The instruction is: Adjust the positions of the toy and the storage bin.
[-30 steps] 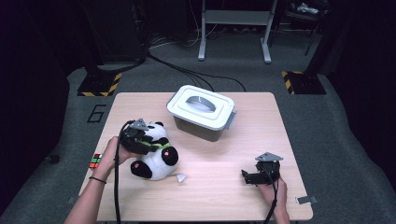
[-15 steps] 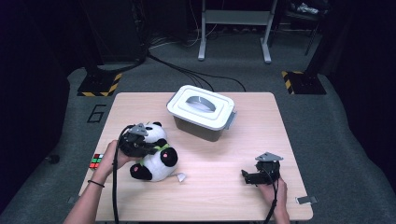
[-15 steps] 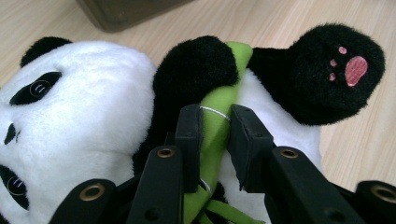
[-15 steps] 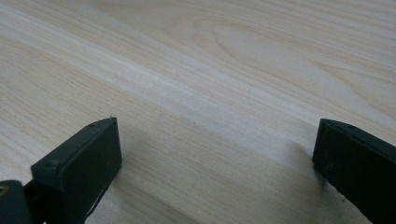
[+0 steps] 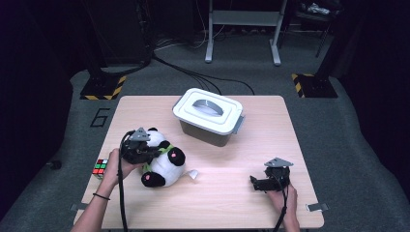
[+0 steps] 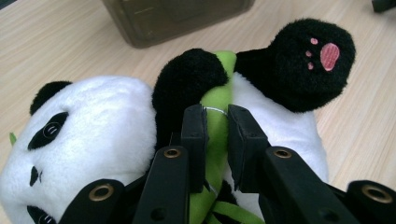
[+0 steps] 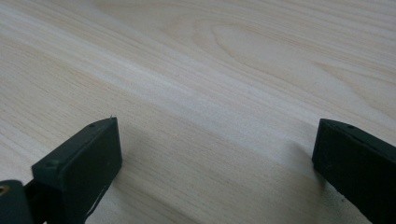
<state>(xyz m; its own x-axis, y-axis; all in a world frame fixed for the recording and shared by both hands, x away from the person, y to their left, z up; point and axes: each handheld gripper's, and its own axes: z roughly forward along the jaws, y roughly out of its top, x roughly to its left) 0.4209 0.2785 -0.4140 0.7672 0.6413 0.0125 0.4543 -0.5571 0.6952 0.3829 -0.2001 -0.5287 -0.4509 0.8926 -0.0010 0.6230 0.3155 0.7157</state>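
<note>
— Is the left gripper (image 6: 215, 122) actually holding that panda (image 5: 162, 162)?

— Yes. Its jaws have just been closing, and now they pinch the green strip (image 6: 218, 100) that runs down the toy's front, right between the pads. Only soft fabric fills the gap, so they come nearly together.

— Why grab the strip and not the body?

— My guess: the belly is too fat for the jaws, while the strip gives a thin fold to nip. The toy lies on its back directly under that gripper, head to one side of the jaws, the paw with the pink pads (image 6: 323, 52) just past the tips.

— And the lidded box (image 5: 209, 115)?

— Beyond the toy, ahead of the jaws, lid on. If the panda is meant for it, the lid has to come off first.

— The right gripper (image 5: 256, 182)?

— Released, jaws wide apart, nothing between them but bare table (image 7: 224, 84). It rests low on the wood, well apart from the toy, probably waiting its turn.
</note>
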